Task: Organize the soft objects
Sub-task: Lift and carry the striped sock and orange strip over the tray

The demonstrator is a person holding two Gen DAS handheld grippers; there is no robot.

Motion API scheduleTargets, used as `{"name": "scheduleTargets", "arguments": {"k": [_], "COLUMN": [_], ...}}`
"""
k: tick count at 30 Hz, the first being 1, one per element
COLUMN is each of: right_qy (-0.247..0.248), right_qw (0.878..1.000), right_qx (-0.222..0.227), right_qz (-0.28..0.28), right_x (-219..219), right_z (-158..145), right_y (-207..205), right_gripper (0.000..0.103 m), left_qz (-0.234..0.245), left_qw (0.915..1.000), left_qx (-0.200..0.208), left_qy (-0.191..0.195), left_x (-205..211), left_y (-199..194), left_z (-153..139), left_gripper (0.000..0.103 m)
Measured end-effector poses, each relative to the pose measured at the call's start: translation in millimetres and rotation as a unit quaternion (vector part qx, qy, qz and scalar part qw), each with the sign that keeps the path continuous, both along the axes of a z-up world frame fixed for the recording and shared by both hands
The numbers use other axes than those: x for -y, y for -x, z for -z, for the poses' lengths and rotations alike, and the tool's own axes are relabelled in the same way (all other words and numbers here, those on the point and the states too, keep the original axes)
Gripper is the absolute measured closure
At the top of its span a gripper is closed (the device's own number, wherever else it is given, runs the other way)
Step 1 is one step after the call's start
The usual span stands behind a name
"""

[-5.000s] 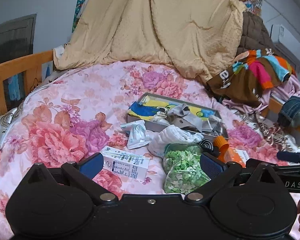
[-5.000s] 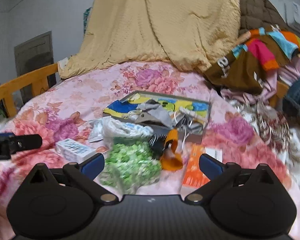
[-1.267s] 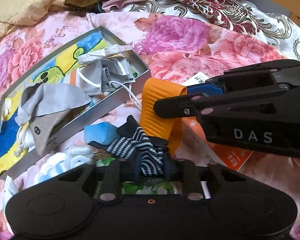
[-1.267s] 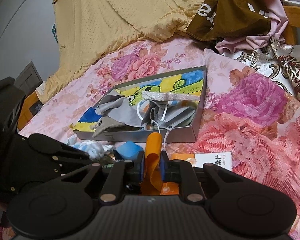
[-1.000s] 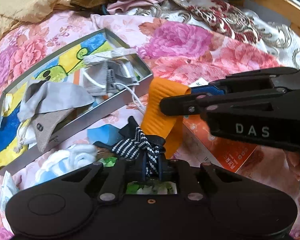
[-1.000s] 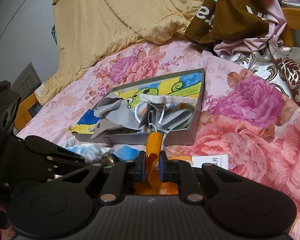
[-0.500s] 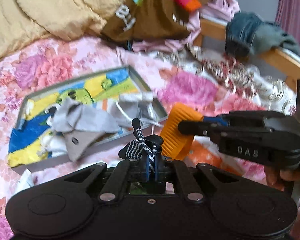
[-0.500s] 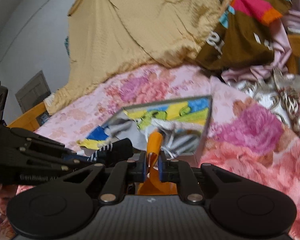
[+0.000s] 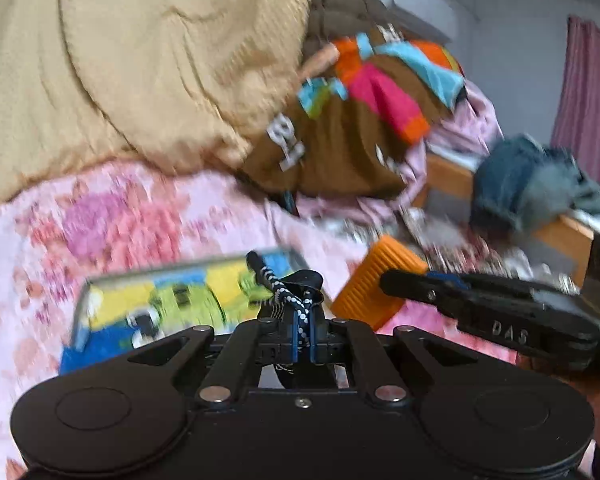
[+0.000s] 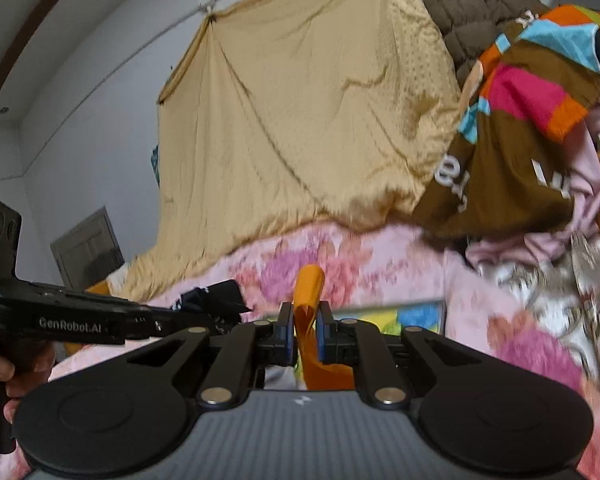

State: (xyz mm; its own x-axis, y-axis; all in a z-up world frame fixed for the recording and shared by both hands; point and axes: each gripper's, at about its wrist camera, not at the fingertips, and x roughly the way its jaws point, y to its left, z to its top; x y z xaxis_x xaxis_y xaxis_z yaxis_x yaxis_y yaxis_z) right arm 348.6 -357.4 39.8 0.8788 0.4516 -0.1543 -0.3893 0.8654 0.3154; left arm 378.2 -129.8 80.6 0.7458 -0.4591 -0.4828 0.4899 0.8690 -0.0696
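Left gripper (image 9: 303, 322): blue pads pinched tight on a black-and-white striped sock (image 9: 288, 292), whose free end sticks up above the jaws, held clear of the floral pink bedsheet (image 9: 112, 216). Right gripper (image 10: 303, 334): pads clamped on an orange ribbed silicone band (image 10: 308, 292), one end curling up above the fingers and the rest hanging below them. In the left wrist view the band (image 9: 374, 286) shows as a ribbed orange loop at the tip of the right gripper (image 9: 388, 278), whose side reads "DAS". In the right wrist view the left gripper (image 10: 204, 312) enters from the left, marked "GenRobot.AI", with a hand (image 10: 20, 364) on its handle. Behind the sock lies a shallow metal-rimmed tray (image 9: 180, 272) with a yellow, green and blue cartoon print inside. Further back: a tan blanket (image 10: 300, 120) hung on the wall, and a brown garment (image 9: 332, 148) with bright colour blocks and white lettering, too blurred to read.
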Motion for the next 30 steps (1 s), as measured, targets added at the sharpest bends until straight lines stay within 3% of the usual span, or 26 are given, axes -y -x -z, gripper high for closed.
{"name": "scheduleTargets", "arguments": {"k": [5,13,20,30], "right_qy": [0.012,0.022,0.014,0.012], "right_qw": [1.0,0.998,0.996,0.993], "right_qx": [0.007,-0.044,-0.082,-0.116], "right_qz": [0.014,0.047,0.045,0.017], "right_x": [-6,-11,-13,-27], "right_z": [1,29,44,56], "right_y": [-35,-82,-96,-101], "right_gripper": [0.091,0.09,0.088,0.084], "left_qz": [-0.027,-0.059,-0.078,-0.108], "left_qw": [0.9992,0.9977,0.9953,0.99], "left_qx": [0.023,-0.009,-0.047,-0.087], "left_qy": [0.021,0.033,0.033,0.028], "left_x": [0,5,1,-15], "left_y": [-39,-90,-106,-111], "left_z": [-4,36,72,98], "left_gripper": [0.098,0.098,0.098,0.097]}}
